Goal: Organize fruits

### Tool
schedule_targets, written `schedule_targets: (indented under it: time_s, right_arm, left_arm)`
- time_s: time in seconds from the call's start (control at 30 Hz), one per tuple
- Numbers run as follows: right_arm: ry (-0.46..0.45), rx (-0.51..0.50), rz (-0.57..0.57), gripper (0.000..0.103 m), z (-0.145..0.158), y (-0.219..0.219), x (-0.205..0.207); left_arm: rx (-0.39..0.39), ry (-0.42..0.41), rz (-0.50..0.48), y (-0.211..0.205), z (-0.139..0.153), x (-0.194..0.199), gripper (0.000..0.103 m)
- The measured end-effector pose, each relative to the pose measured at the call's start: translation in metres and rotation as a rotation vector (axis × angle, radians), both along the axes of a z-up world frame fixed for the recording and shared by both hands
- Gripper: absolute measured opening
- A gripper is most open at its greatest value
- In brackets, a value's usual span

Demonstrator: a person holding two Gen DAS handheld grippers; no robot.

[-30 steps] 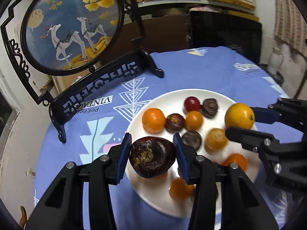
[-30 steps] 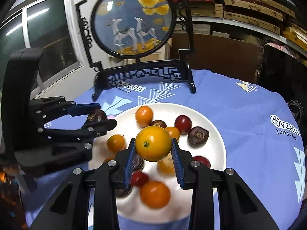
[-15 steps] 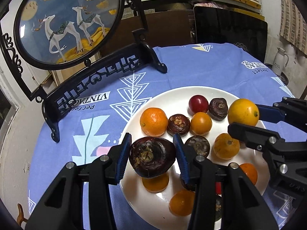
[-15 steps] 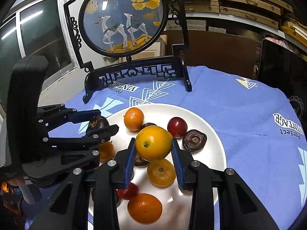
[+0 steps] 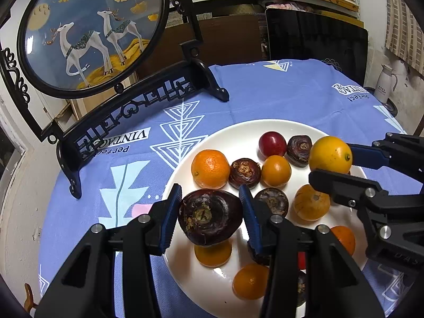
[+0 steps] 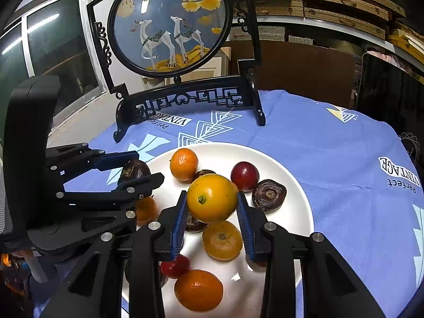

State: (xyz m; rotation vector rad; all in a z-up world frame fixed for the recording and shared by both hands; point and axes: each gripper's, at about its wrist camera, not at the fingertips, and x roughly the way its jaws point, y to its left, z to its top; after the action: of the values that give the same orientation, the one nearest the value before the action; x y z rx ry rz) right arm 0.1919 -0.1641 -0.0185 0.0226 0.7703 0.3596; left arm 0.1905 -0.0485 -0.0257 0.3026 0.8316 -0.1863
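A white plate (image 5: 233, 135) (image 6: 291, 175) on the blue tablecloth holds several oranges, dark brown fruits and red fruits. My left gripper (image 5: 210, 213) is shut on a dark brown fruit (image 5: 209, 217) and holds it above the plate's left rim; it also shows in the right wrist view (image 6: 132, 169). My right gripper (image 6: 212, 209) is shut on a yellow-orange citrus fruit (image 6: 212, 198) above the middle of the plate; this fruit also shows in the left wrist view (image 5: 330, 155).
A black-framed round deer screen (image 5: 92, 31) (image 6: 172, 23) stands at the table's far left. Blue tablecloth (image 6: 331, 143) lies bare to the right of the plate. Shelves and a dark panel (image 5: 315, 37) stand behind the table. A white jug (image 5: 385, 82) is off the right.
Both grippers have drawn back and risen a little with their fruits still held. More of the plate and the cloth now shows in front of them.
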Motion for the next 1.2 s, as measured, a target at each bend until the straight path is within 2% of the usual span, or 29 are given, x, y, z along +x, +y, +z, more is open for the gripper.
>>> schedule_targets:
  time_s: [0.27, 0.33, 0.37, 0.4, 0.43, 0.47, 0.63, 0.77, 0.97, 1.13, 1.2]
  right_arm:
    - [0.001, -0.003, -0.006, 0.037, 0.0, 0.002, 0.002]
    - [0.008, -0.023, -0.03, 0.041, -0.003, 0.005, 0.006]
    - [0.003, -0.03, -0.05, 0.054, -0.003, 0.005, 0.007]
    - [-0.007, -0.028, -0.072, 0.056, -0.003, 0.003, 0.006]
    - [-0.006, 0.005, -0.078, 0.057, -0.001, -0.001, 0.005]
    - [-0.004, 0.025, -0.081, 0.058, 0.0, -0.004, 0.002]
    - [-0.037, 0.065, -0.117, 0.071, 0.01, -0.016, -0.019]
    - [-0.069, 0.149, -0.161, 0.084, 0.018, -0.027, -0.047]
    - [-0.164, 0.248, -0.237, 0.093, 0.016, -0.032, -0.1]
    - [-0.214, 0.366, -0.288, 0.096, 0.003, -0.04, -0.131]
    - [-0.213, 0.348, -0.307, 0.097, -0.005, -0.039, -0.134]
  left_arm:
    - [-0.002, 0.0, 0.01, 0.0, -0.001, 0.002, 0.044]
    - [0.004, 0.007, 0.028, -0.001, -0.004, 0.005, 0.045]
    - [0.005, 0.009, 0.04, -0.001, -0.006, 0.007, 0.049]
    - [0.008, 0.006, 0.053, 0.0, -0.006, 0.008, 0.054]
    - [0.004, 0.0, 0.066, 0.003, -0.006, 0.008, 0.067]
    - [-0.001, -0.01, 0.074, 0.005, -0.005, 0.006, 0.072]
    - [-0.018, -0.063, 0.091, 0.018, 0.007, -0.012, 0.077]
    - [-0.05, -0.118, 0.1, 0.027, 0.02, -0.039, 0.083]
    - [-0.117, -0.253, 0.124, 0.04, 0.042, -0.092, 0.098]
    - [-0.117, -0.332, 0.135, 0.043, 0.048, -0.122, 0.098]
    - [-0.125, -0.35, 0.133, 0.045, 0.045, -0.125, 0.098]
